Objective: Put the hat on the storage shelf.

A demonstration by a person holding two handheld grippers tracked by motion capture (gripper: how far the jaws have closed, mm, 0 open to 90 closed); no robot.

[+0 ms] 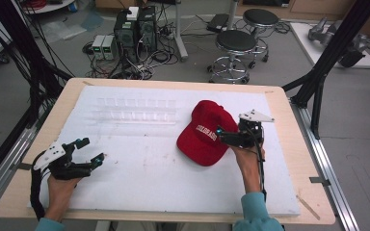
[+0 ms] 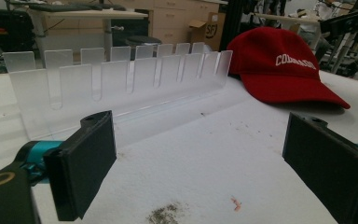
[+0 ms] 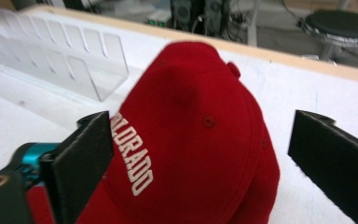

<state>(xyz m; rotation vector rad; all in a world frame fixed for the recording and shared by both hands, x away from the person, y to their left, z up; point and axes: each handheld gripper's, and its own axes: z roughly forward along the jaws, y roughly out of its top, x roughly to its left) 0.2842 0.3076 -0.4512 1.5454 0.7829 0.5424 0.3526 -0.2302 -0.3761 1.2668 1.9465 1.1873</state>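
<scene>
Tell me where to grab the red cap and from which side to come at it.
Grip the red cap by its brim, the flat, thin edge that points toward the person. The rounded crown looks too wide and soft for a sure pinch. Come in low from the near side with the right gripper, already open over the cap.

I see red cap (image 1: 205, 134) crown-up on white mat (image 1: 139, 183), right of centre, nearer mat's right edge than left. White block lettering across front; button on top; brim toward near edge. Clear slotted rack (image 1: 136, 109) lies left of cap, toward far edge, long side parallel to it, upright tabs in two rows, empty.
</scene>
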